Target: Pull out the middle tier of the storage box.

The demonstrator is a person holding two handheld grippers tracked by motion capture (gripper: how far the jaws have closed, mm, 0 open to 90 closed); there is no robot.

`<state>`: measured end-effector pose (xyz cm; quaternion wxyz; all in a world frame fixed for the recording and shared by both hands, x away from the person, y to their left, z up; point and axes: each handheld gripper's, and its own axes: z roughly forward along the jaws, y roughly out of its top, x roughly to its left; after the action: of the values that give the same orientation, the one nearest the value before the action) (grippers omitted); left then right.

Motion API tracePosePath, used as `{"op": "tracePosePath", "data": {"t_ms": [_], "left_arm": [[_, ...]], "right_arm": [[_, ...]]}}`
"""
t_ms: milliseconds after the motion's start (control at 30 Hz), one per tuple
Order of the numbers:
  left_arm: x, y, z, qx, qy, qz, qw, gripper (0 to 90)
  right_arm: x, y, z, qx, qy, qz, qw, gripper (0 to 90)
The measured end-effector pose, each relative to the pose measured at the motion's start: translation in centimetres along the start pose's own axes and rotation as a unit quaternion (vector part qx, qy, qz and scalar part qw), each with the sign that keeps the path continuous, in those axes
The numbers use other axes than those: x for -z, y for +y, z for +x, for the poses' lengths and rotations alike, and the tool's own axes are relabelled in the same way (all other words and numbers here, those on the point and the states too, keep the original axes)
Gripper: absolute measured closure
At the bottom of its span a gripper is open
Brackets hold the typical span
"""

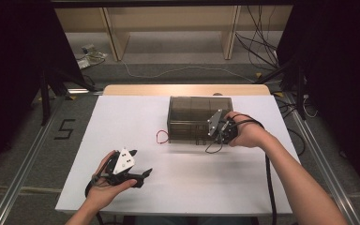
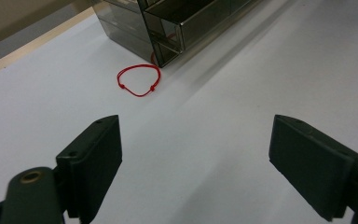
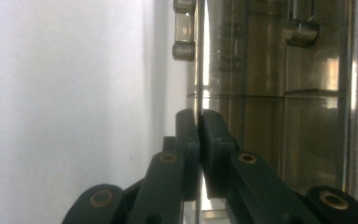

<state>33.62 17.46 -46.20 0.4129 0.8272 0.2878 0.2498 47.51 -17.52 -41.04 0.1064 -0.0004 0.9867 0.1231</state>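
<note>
Over on the left, the left gripper [image 1: 143,176] sat low over the white table [image 1: 122,117] with its jaws spread wide and nothing in them. A bit further right, the red string loop [image 1: 161,137] lay just by the smoky clear box [image 1: 192,112]. The right gripper [image 1: 219,136] was pinched tight on the box's thin front panel edge.

My left gripper [image 2: 193,163] hovers over the white table [image 2: 242,93] with its two black jaws spread wide and nothing between them. Ahead of me a red string loop [image 2: 139,80] lies flat on the table, just beside the near corner of a smoky clear plastic box [image 2: 168,23].
</note>
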Motion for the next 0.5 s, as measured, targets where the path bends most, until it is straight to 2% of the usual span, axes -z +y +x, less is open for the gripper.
{"op": "tracePosePath", "data": {"t_ms": [167,500], "left_arm": [[-0.01,-0.03,0.08,0.001,0.001,0.001,1.0000,17.1],[-0.04,-0.04,0.07,0.002,0.001,0.001,1.0000,17.1]], "right_arm": [[0.10,-0.11,0.23,0.001,0.015,-0.001,0.9999,87.7],[0.22,-0.13,0.70,0.000,0.019,-0.005,0.9998,88.0]]}}
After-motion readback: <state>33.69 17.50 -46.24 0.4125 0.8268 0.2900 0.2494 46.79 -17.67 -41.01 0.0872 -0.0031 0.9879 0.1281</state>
